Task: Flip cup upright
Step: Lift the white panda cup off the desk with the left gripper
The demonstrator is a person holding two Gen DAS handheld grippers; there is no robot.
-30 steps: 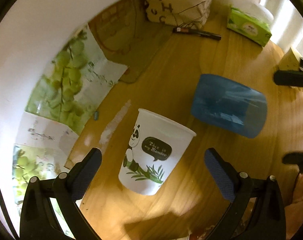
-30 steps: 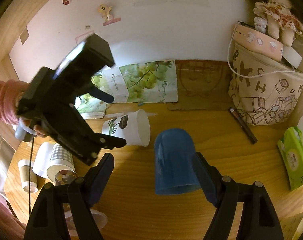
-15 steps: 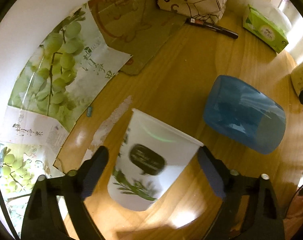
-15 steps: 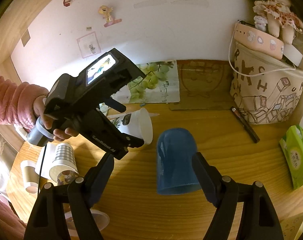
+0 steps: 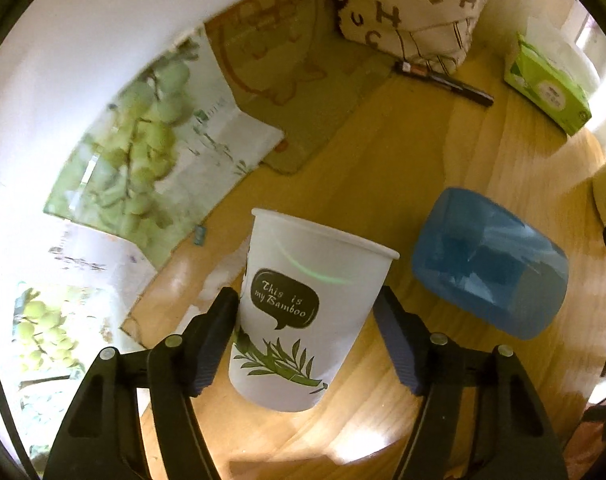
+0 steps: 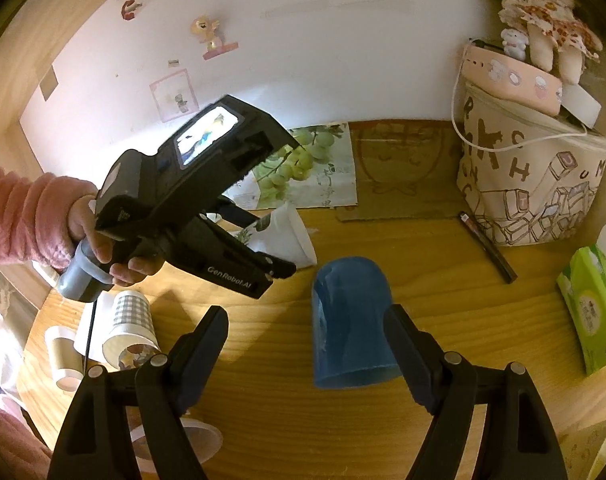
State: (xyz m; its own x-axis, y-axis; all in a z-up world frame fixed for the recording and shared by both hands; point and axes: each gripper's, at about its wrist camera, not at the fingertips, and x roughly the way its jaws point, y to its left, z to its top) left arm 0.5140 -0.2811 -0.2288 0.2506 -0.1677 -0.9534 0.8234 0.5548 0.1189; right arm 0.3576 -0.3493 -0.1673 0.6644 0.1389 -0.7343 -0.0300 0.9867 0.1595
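A white paper cup point(image 5: 303, 312) with a bamboo print lies on its side on the wooden desk point(image 5: 383, 168), rim pointing away. My left gripper point(image 5: 305, 334) is around the cup's lower body; its left finger touches the cup and the right finger stands a little off it. In the right wrist view the left gripper point(image 6: 239, 240) covers most of the cup point(image 6: 287, 236). A blue plastic cup point(image 6: 349, 324) lies on its side between my right gripper's open fingers point(image 6: 305, 344), nearer the right one, not gripped. It also shows in the left wrist view point(image 5: 491, 260).
Grape-print papers point(image 5: 151, 160) and brown mat point(image 5: 303, 92) lie by the wall. A lettered bag point(image 6: 531, 184), a dark pen point(image 6: 487, 244) and a green tissue pack point(image 6: 595, 304) sit on the right. Several paper cups point(image 6: 127, 328) lie at the left.
My left gripper has moved forward and narrowed around the white cup, which has turned so its print faces up. My right gripper and the blue cup have stayed put.
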